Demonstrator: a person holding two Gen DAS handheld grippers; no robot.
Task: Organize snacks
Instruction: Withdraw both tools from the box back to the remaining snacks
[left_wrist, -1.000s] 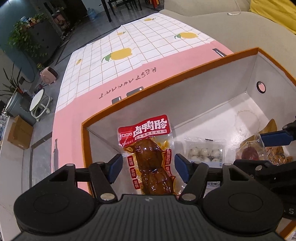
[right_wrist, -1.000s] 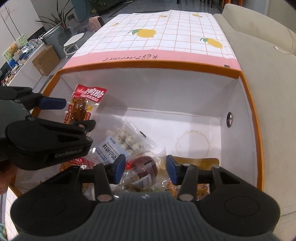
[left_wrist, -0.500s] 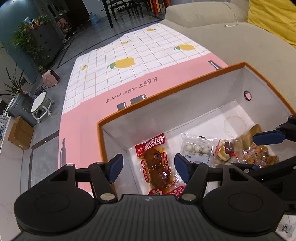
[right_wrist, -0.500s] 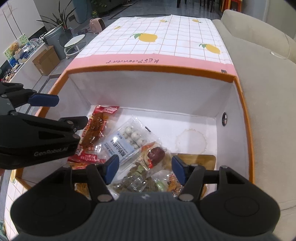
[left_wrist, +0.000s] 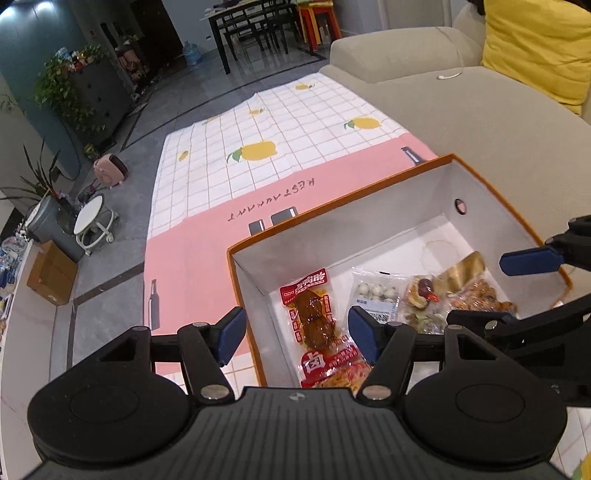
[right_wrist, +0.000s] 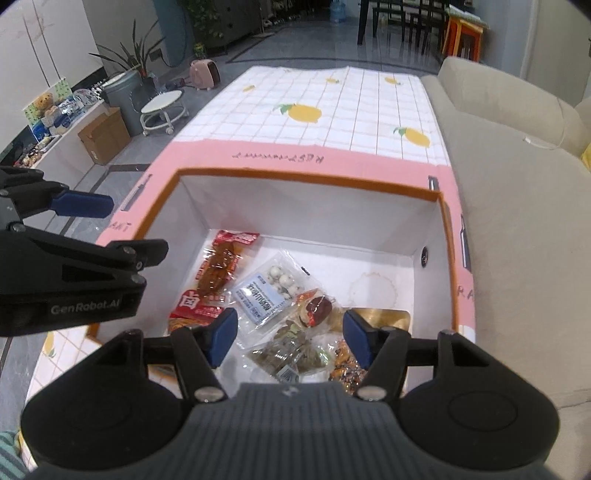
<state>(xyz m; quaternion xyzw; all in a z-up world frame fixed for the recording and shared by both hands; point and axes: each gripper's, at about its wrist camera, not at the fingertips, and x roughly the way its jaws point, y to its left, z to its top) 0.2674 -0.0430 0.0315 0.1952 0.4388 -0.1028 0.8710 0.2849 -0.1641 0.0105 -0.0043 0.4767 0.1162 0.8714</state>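
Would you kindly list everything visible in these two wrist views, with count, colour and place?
Storage box: one, orange rim, white inside, on the tablecloth beside the sofa.
Red meat packet: one, red and brown, left in the box.
White-ball packet: one, clear with blue label, middle of the box.
Other snack packets: several, mixed colours, near side of the box; exact count unclear.
Tablecloth: one, pink border, white grid with lemons.
Sofa: one, beige, right.
Yellow cushion: one, on the sofa.
Left gripper: black with blue pads, open, empty.
Right gripper: the same, open, empty, above the box.
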